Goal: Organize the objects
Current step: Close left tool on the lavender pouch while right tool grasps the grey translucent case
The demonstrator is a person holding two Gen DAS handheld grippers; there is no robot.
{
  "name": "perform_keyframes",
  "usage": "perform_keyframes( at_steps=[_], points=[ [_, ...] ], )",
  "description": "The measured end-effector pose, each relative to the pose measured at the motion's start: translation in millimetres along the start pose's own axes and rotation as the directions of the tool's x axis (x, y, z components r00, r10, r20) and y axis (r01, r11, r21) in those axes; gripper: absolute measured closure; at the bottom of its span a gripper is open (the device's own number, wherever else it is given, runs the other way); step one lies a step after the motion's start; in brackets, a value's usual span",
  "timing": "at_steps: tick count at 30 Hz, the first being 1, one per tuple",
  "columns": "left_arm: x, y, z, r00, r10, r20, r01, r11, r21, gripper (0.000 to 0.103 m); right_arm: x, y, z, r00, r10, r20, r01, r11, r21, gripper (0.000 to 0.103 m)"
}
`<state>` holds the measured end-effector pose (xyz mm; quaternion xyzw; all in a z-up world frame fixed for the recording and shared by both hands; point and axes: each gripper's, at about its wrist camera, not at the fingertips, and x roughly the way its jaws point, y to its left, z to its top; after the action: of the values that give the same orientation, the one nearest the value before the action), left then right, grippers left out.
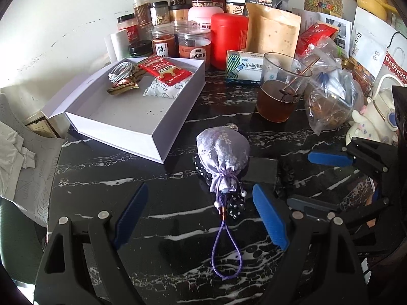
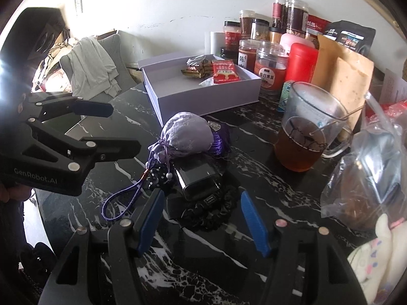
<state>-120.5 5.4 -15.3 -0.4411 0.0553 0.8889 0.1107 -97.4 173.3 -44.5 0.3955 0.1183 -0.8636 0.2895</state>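
Clearly the clutter is the hazard. The left tool (image 1: 201, 214) stands wide open and holds nothing; between its blue pads, low in the left-wrist frame, lies the neck of the purple pouch (image 1: 222, 156), with its cord loop (image 1: 226, 251) trailing toward the bottom edge. The right tool (image 2: 202, 218) is about half open and also empty, with the black charger (image 2: 201, 180) and a black scrunchie (image 2: 211, 216) just ahead of its pads at lower centre of the right-wrist frame.

The pouch lies partly on a polka-dot fabric piece (image 1: 235, 207) and touches the charger, so all of it forms one heap. A left grasp on the pouch could snag that fabric or drag the cord across the charger. A right grasp could close on scrunchie and charger together, and the smooth charger might slip from the pads.

The glass mug of tea (image 2: 305, 132) with its loose spoon stands near the heap, right of centre; a wide swing could tip it onto the marble worktop (image 1: 127, 198). The two tools are close together, so they may knock each other.

The open white box (image 1: 132, 111), upper left, looks like the destination; its raised wall could catch a low carry.
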Motion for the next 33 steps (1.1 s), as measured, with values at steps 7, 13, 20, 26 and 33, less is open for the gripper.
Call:
perform_keyframes(
  at_steps=[7, 13, 20, 26, 33],
  points=[
    [20.2, 4.5, 12.5, 0.999, -0.034, -0.011, 0.034, 0.999, 0.012, 0.02, 19.3, -5.6, 3.7, 1.0, 0.016, -0.023, -0.016, 1.0, -0.006, 0.04],
    [37.7, 4.2, 21.4, 0.998, -0.053, -0.032, 0.054, 0.998, 0.037, 0.02, 33.2, -7.4, 7.6, 0.998, 0.042, -0.052, -0.042, 0.999, -0.014, 0.04],
    [58.7, -5.4, 30.4, 0.995, -0.084, -0.058, 0.088, 0.994, 0.07, 0.02, 45.9, -10.5, 10.2, 0.995, 0.068, -0.073, -0.069, 0.998, -0.009, 0.04],
    [79.0, -15.3, 36.1, 0.99, -0.112, -0.087, 0.12, 0.989, 0.088, 0.019, 46.9, -9.8, 10.1, 0.995, 0.072, -0.07, -0.074, 0.997, -0.022, 0.045],
    [83.6, -14.6, 41.3, 0.979, -0.185, -0.083, 0.191, 0.979, 0.072, 0.049, 44.7, -7.8, 10.3, 0.995, 0.075, -0.064, -0.077, 0.996, -0.033, 0.054]
  ],
)
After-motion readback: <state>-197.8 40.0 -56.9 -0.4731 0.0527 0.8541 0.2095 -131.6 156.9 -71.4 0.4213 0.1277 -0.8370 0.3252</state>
